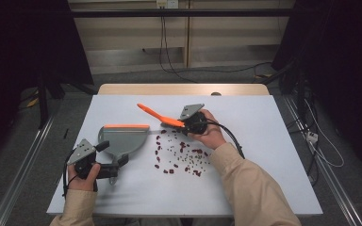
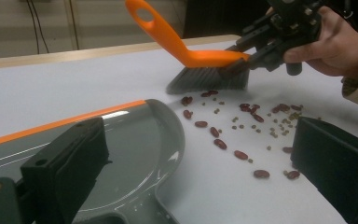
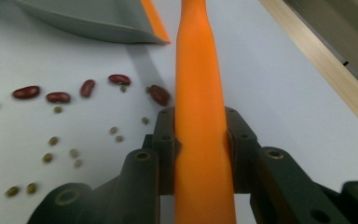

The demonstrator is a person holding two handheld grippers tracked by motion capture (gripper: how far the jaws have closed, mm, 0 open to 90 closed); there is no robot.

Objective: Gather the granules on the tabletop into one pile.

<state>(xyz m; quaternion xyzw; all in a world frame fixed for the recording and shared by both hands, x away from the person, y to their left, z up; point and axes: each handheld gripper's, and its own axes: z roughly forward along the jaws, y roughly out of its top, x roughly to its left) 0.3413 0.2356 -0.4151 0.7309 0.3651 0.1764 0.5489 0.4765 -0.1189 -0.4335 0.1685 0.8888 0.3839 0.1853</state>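
High view looks down from above; both tool views sit low, close, sharing perhaps the same beans (image 2: 219, 143).

White-topped table (image 1: 264, 155), wooden edge strip along far side. Lying on it: grey dustpan (image 1: 122, 141) w/ orange lip, left of centre, flat on surface, mouth toward far side. Right of pan, approx. mid-table: loose scatter of dark red kidney beans (image 1: 181, 157) mixed w/ small green beans (image 2: 275, 133), spread thin, none inside pan as far as visible. Brush bristles (image 2: 209, 79) touching tabletop at far edge of scatter.
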